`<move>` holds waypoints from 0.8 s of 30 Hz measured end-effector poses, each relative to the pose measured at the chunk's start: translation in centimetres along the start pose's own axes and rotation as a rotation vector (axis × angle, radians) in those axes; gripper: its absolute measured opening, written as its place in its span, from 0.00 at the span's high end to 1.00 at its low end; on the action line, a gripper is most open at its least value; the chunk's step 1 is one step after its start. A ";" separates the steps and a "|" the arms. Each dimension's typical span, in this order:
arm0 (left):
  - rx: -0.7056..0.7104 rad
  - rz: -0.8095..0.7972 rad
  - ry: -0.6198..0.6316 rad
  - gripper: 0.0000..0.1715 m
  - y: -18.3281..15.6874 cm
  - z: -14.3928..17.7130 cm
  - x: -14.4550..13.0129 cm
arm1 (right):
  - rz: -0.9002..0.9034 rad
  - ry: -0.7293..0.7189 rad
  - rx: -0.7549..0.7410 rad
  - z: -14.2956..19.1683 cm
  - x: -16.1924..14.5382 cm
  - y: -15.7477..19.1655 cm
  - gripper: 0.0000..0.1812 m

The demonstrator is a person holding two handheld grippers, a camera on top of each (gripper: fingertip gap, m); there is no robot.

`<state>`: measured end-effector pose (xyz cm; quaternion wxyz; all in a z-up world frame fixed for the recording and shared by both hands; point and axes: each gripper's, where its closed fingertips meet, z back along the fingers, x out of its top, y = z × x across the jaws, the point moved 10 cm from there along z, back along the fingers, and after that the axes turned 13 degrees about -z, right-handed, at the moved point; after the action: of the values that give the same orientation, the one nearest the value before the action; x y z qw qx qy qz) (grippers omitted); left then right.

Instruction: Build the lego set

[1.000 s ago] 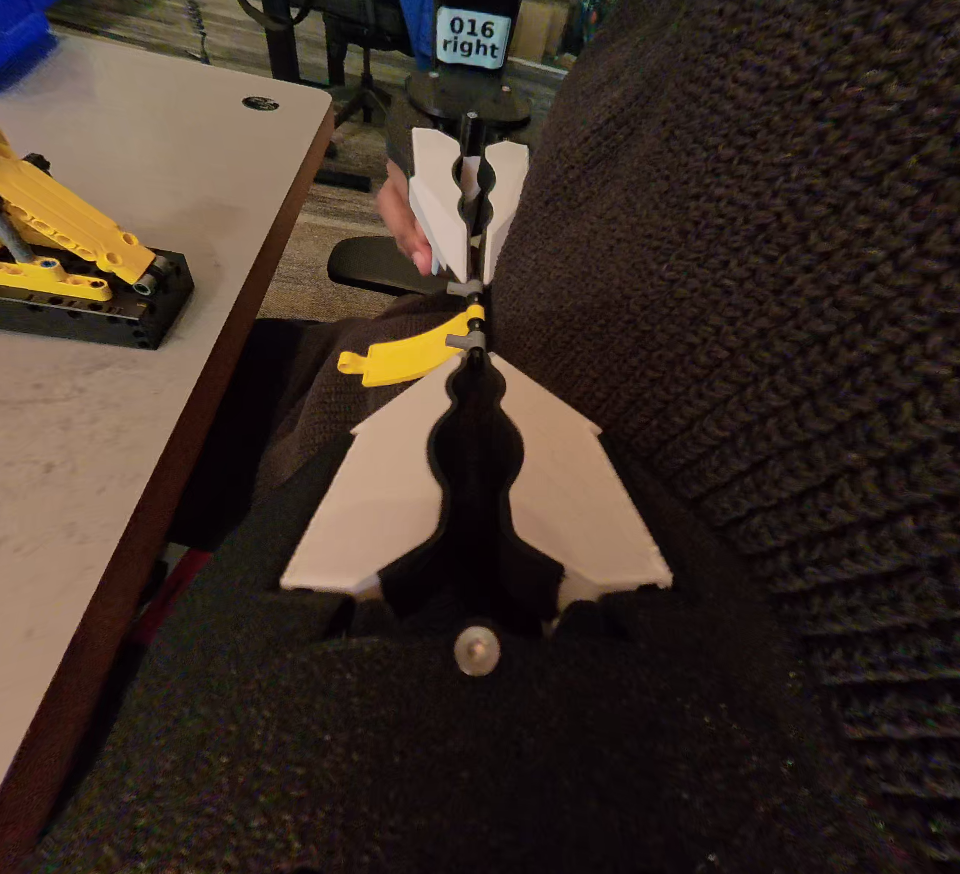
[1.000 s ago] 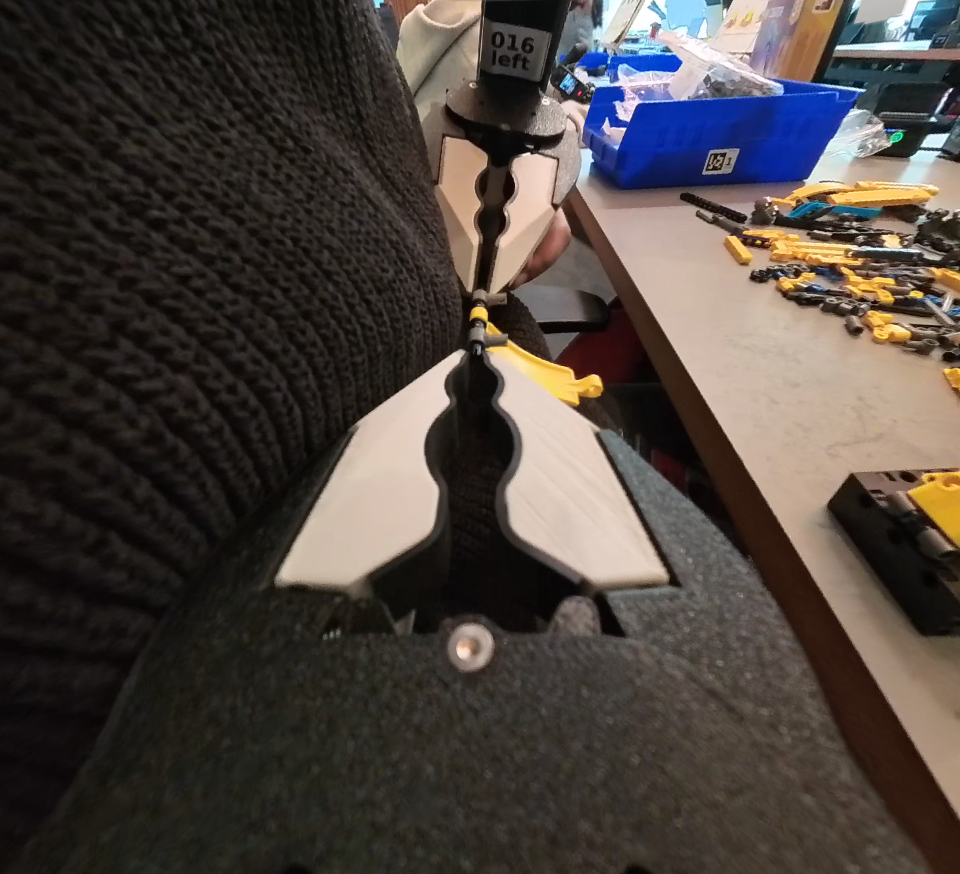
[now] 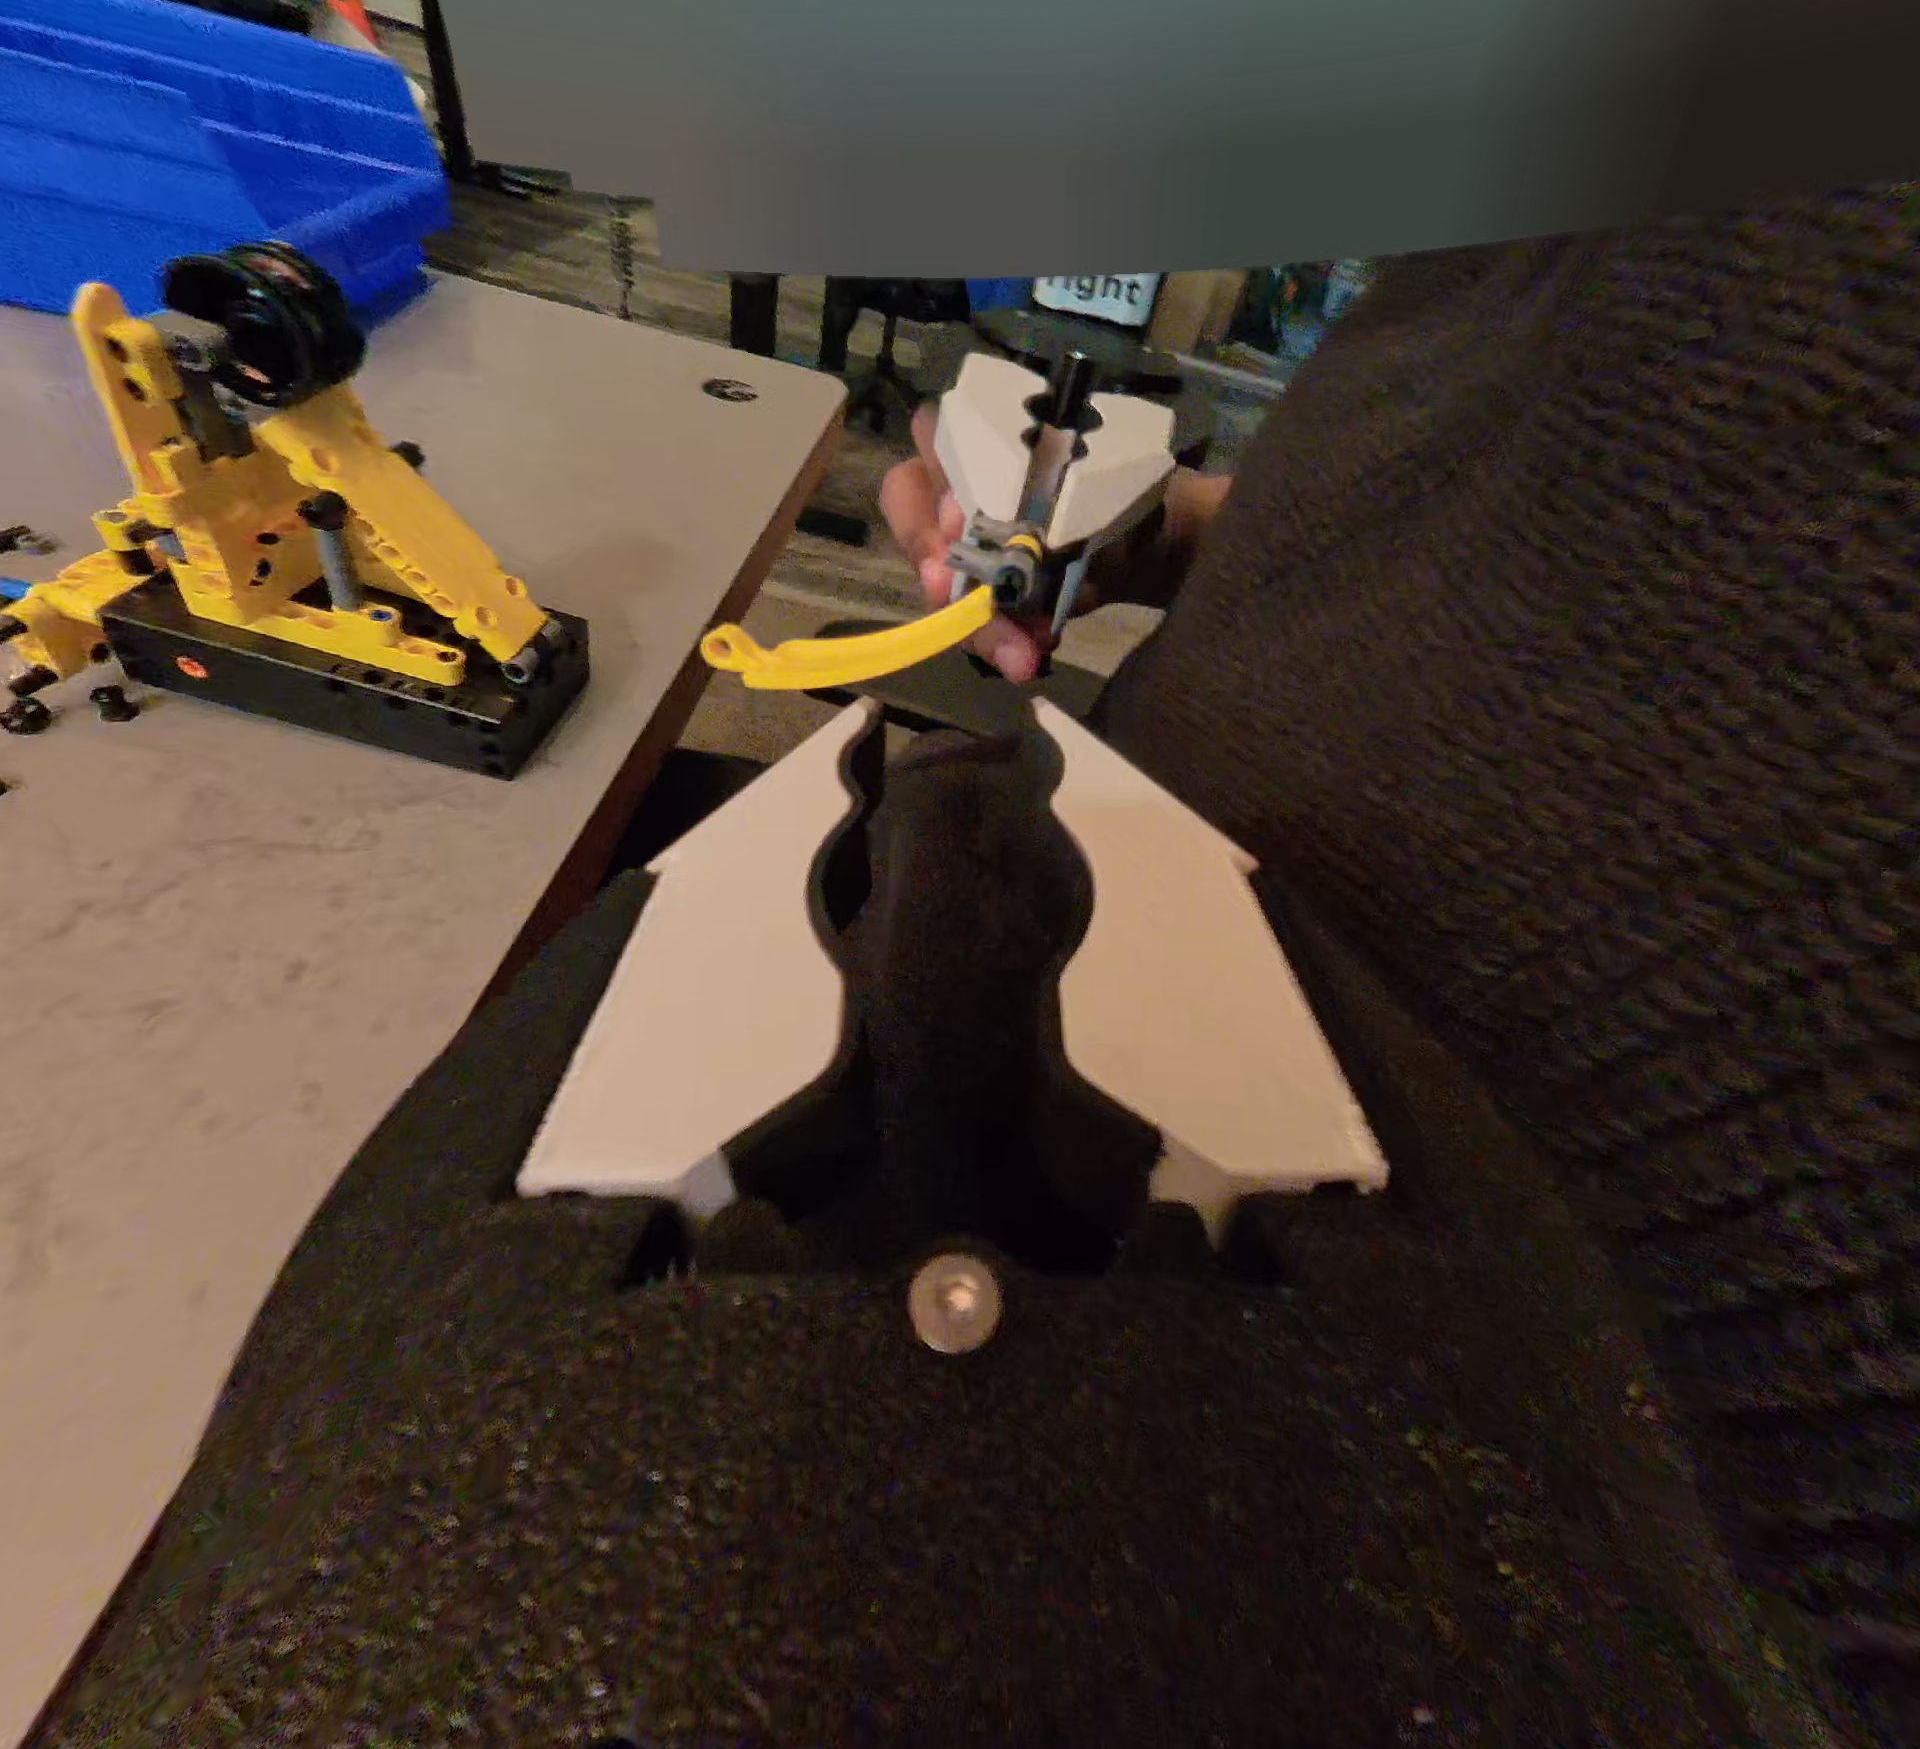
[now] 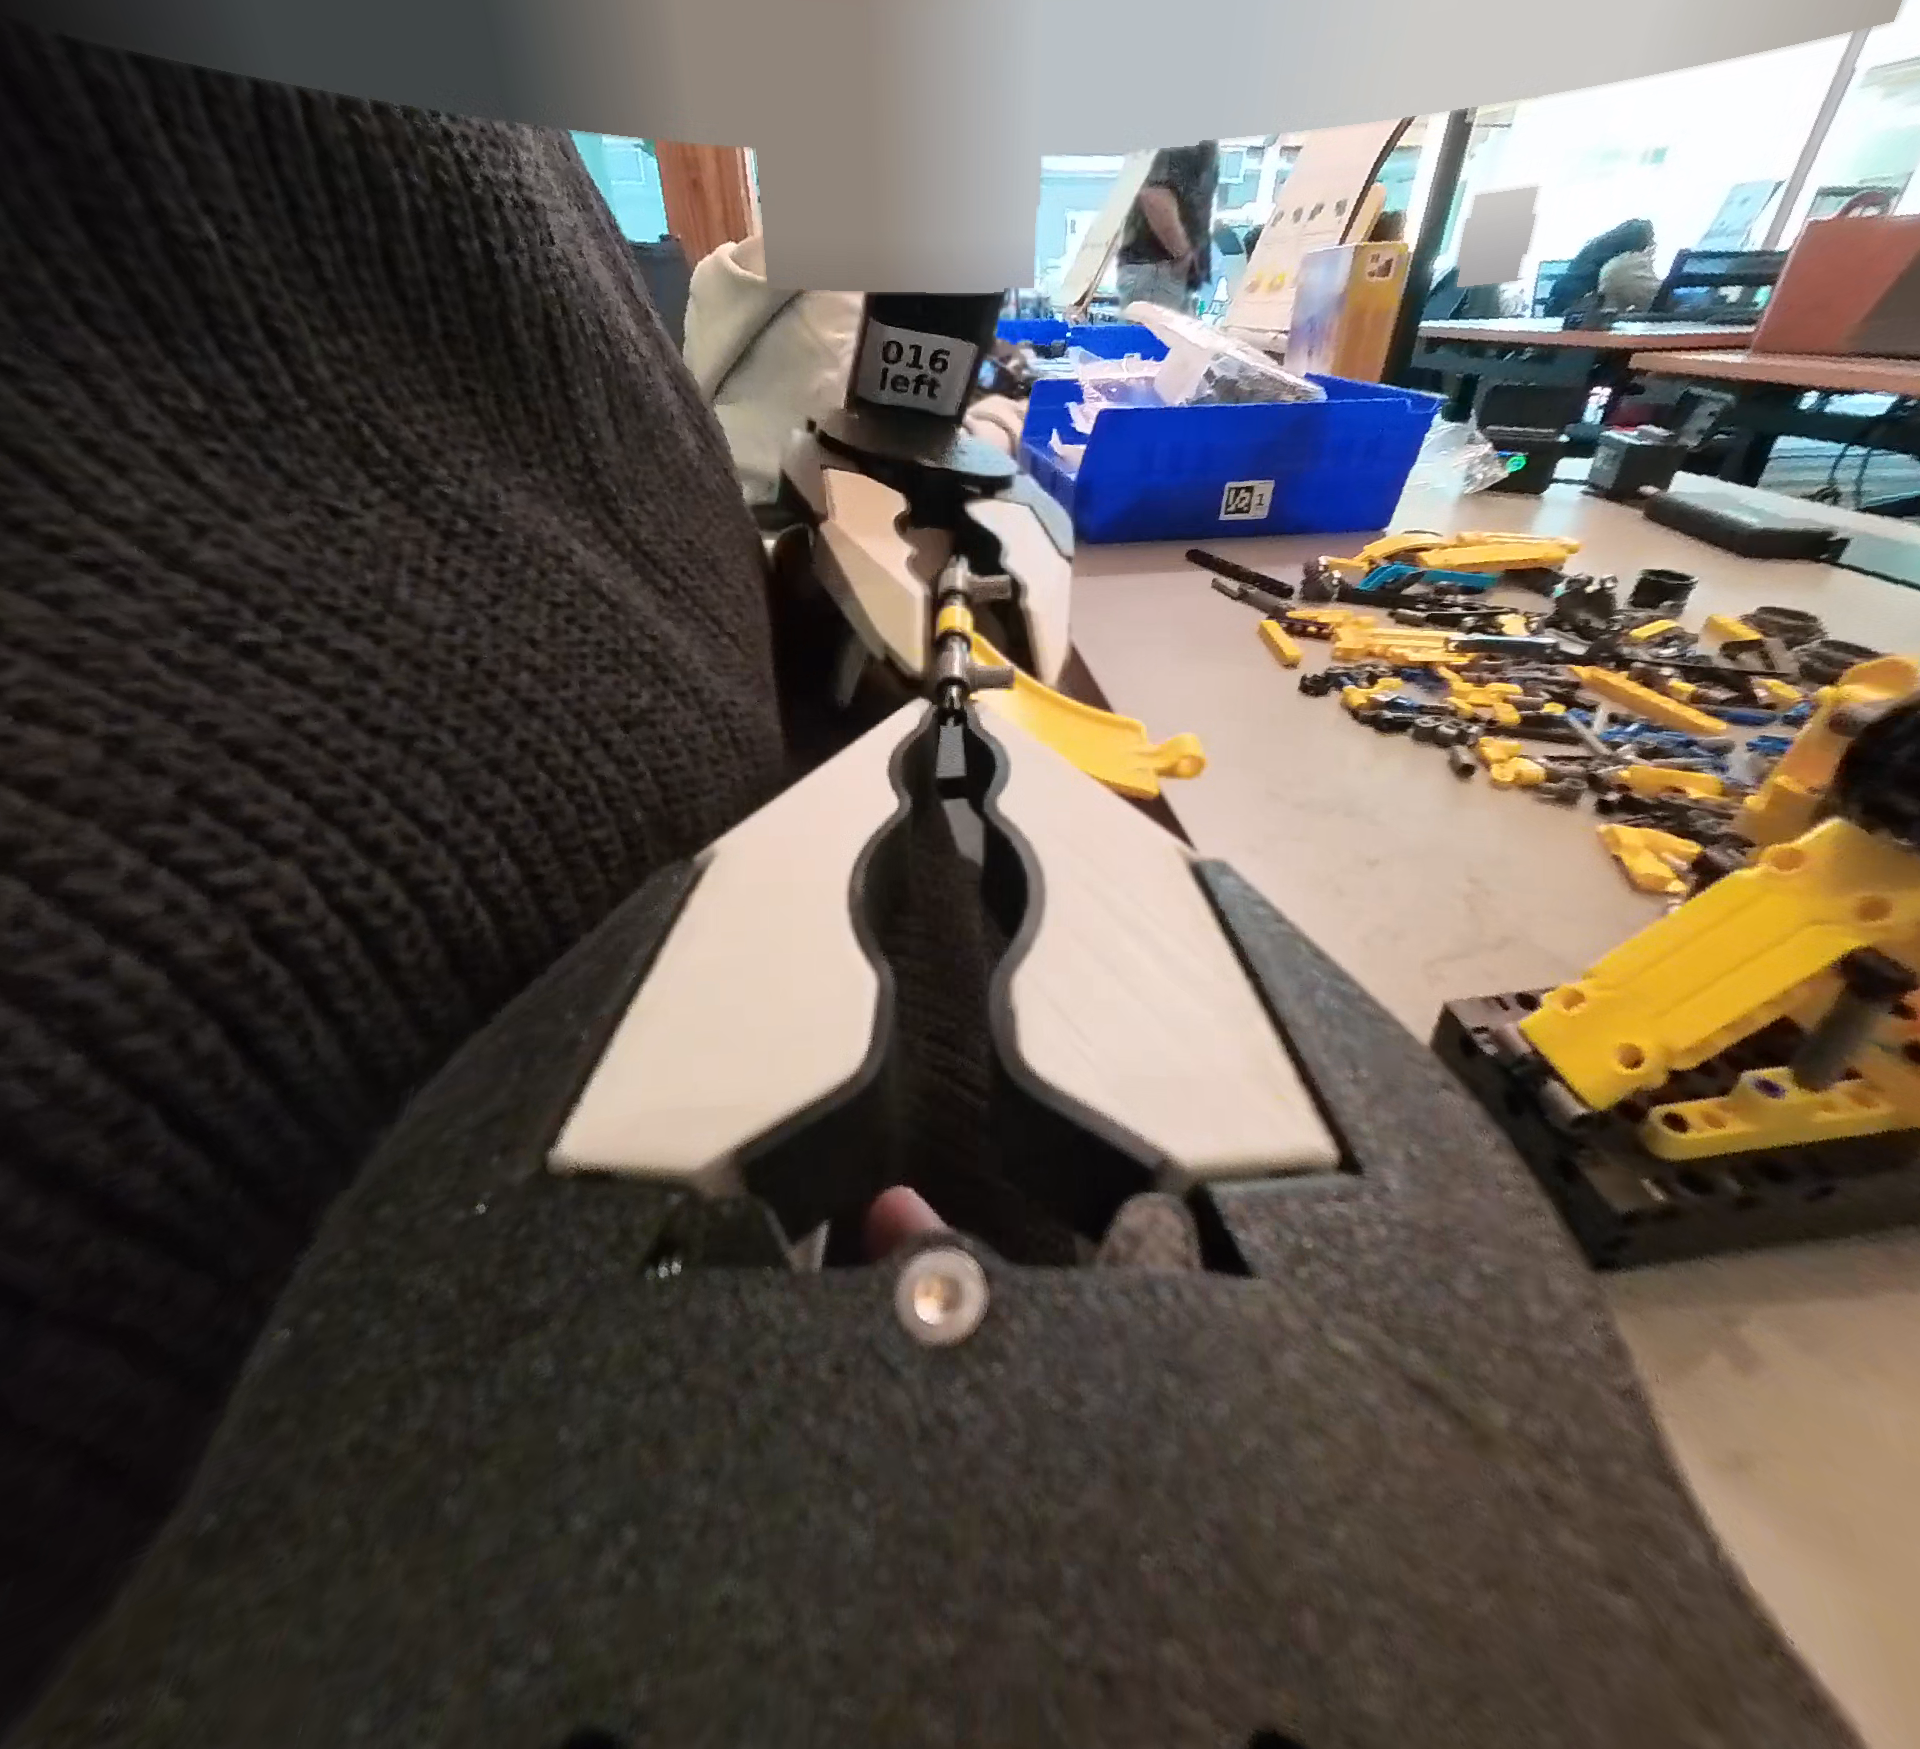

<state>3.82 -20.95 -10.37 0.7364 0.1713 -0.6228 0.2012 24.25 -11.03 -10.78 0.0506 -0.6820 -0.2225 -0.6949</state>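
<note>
A blue plastic bin [image 4: 1216, 473] stands on the table far ahead and to the right of the right gripper [image 4: 948, 725]. Clear plastic bags of small parts [image 4: 1195, 359] lie heaped in it. The left wrist view shows a blue bin up to the left of the left gripper [image 3: 951, 712], but what is in it cannot be seen there.

Only the right wrist view shows the loose spread of yellow, black and blue building pieces [image 4: 1558, 660] on the grey tabletop [image 3: 260, 920], ahead and to the right. Only the left wrist view shows the whole yellow beam model on a black block base [image 3: 312, 556], with a black wheel on top, ahead and to the left. In the right wrist view the frame edge cuts it off. A dark knitted sweater [image 3: 1558, 764] fills the side next to both grippers.

The right gripper's fingers are pinched together on a thin black axle carrying grey connectors and a curved yellow panel [image 4: 1081, 738]. The panel swings out toward the table edge. The left gripper's fingers stand apart and hold nothing. The axle assembly hangs in the air just ahead of their tips.
</note>
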 end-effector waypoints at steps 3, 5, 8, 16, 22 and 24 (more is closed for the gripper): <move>0.050 0.003 -0.066 0.84 0.6 0.0 0.2 | 0.034 0.021 -0.019 -0.1 0.1 -0.3 0.98; 0.061 -0.040 -0.085 0.83 0.6 -0.3 0.4 | 0.053 0.031 -0.021 -0.2 0.2 -0.4 0.98; 0.086 -0.123 -0.064 0.82 0.6 -0.9 0.5 | 0.070 0.037 -0.014 -0.4 0.4 -0.5 0.98; 0.041 -0.023 -0.126 0.92 1.5 -1.7 0.6 | 0.100 -0.041 -0.094 -0.8 0.7 -1.6 0.98; -0.007 0.237 -0.251 0.99 3.4 -2.2 0.3 | 0.072 -0.096 -0.186 -0.9 1.0 -3.2 0.97; -0.012 0.288 -0.286 0.99 4.0 -2.4 0.2 | 0.085 -0.116 -0.217 -0.9 1.2 -3.6 0.97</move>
<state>3.87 -16.29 -10.57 0.6049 0.1031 -0.7404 0.2744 22.01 -7.90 -10.46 -0.0068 -0.7312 -0.1192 -0.6716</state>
